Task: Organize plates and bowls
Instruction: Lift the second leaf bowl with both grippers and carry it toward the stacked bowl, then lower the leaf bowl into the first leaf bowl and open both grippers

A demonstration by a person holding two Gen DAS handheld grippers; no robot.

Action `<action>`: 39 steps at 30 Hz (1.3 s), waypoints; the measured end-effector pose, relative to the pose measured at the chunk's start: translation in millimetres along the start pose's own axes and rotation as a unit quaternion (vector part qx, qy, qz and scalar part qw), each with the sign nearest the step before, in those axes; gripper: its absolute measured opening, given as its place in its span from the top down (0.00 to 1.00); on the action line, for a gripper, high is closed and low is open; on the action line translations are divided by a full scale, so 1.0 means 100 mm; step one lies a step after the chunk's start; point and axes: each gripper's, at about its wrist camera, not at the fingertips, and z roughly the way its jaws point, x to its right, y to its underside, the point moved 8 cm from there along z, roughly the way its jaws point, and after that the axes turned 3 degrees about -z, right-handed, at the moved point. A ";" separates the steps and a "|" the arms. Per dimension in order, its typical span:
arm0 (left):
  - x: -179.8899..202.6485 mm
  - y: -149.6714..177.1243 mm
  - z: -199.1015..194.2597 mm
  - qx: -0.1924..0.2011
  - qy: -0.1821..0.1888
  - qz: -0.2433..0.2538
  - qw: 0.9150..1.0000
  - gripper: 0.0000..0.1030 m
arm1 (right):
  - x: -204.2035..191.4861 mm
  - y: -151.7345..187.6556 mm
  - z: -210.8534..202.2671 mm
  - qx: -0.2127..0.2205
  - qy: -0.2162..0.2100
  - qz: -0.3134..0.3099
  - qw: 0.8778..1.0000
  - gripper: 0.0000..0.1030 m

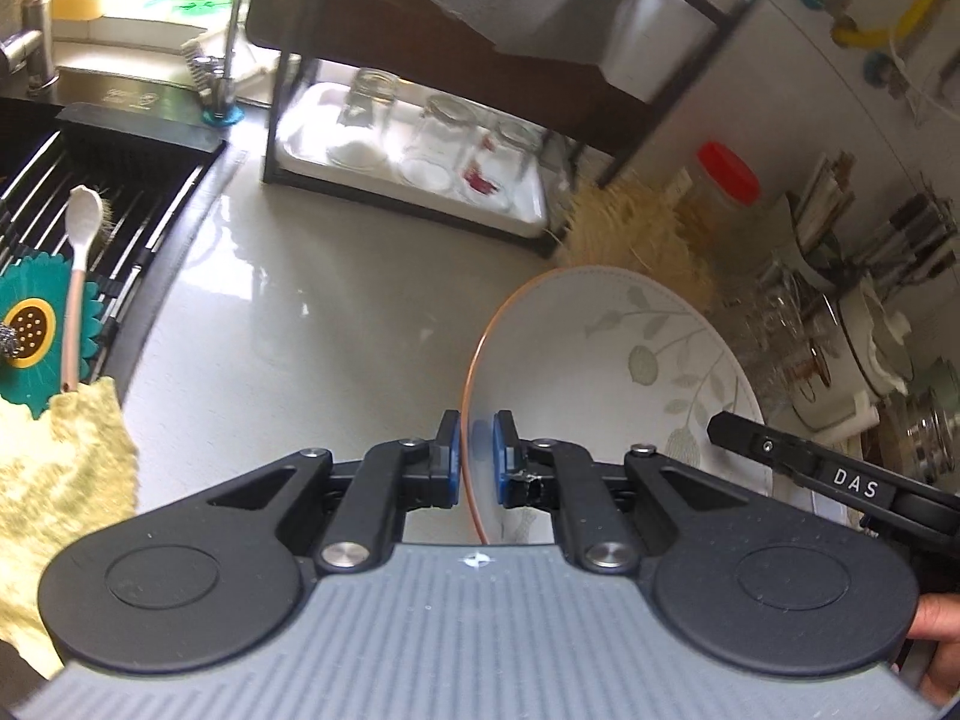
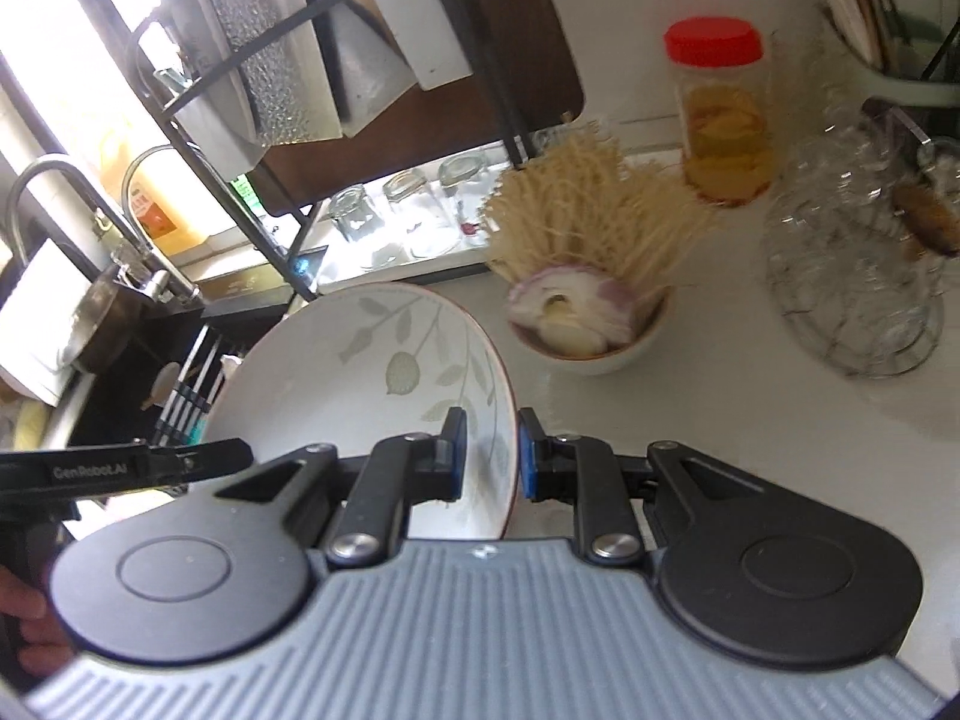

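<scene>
Both grippers, left gripper [image 1: 477,456] and right gripper [image 2: 491,456], were black linkages, blue pads, silver screws, ribbed grey bases

I see a white bowl [image 1: 606,372] with grey-green leaf print and an orange-brown rim. Claw pads [image 1: 451,456] are blue. The jar lid [image 2: 713,42] is red; the worktop [image 1: 312,324] pale grey.

Glossy counter [image 1: 336,324] under dish rack [image 1: 420,138]

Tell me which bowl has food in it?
The small white bowl with onion and noodles, standing on the counter. The leaf-patterned bowl held by both claws is empty.
</scene>
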 end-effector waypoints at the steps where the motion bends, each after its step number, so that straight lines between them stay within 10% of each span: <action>1: 0.05 0.04 0.01 -0.001 0.000 0.002 1.000 0.88 | 0.05 0.02 -0.03 0.000 0.000 0.002 1.000 0.80; 39: 0.43 0.84 0.98 -0.076 -0.030 0.019 0.996 0.86 | 0.90 0.74 0.15 -0.041 0.067 -0.031 0.996 0.80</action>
